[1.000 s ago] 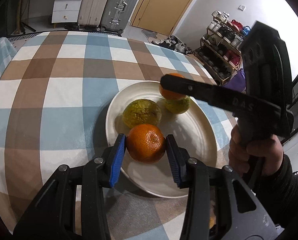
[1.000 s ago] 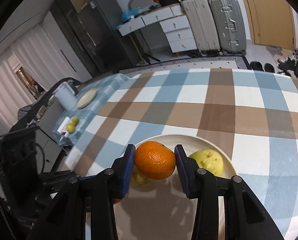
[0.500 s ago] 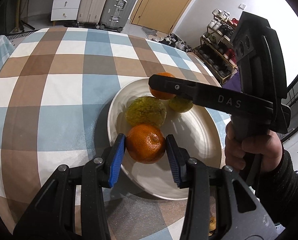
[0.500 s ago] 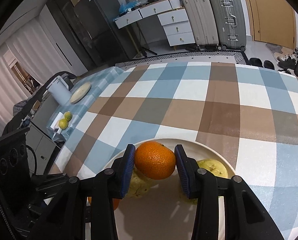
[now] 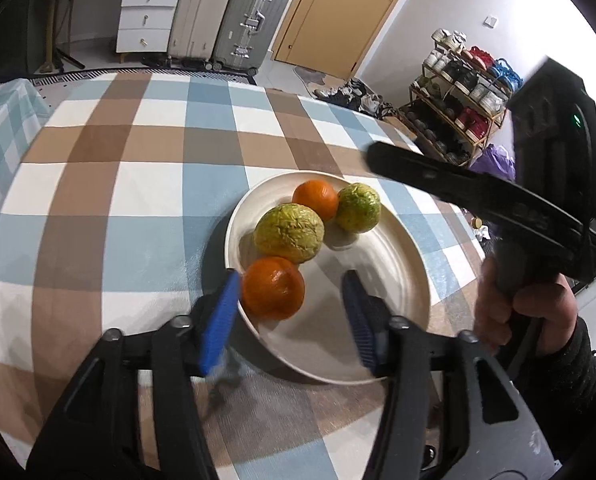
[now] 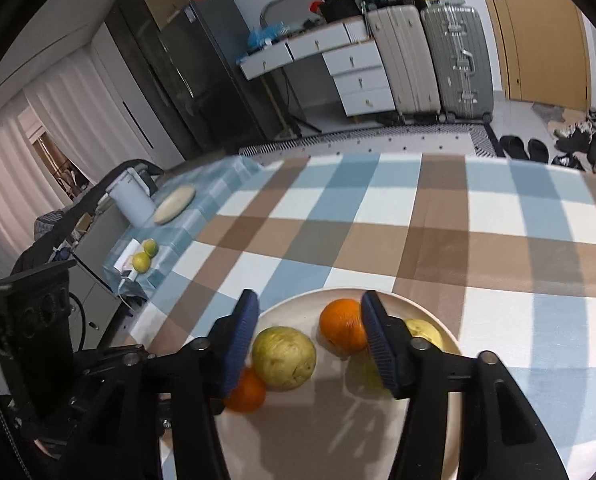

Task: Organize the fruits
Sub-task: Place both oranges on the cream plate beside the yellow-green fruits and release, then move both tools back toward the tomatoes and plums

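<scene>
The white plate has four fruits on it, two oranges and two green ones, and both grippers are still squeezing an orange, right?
Not quite. The white plate does hold two oranges and two green fruits, but both grippers are open. In the left wrist view the left gripper has let go of the near orange; in the right wrist view the right gripper is spread wide around the far orange.

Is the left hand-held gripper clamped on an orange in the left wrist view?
No: the left hand-held gripper is open, its blue pads spread wide, and the near orange sits free on the plate.
</scene>
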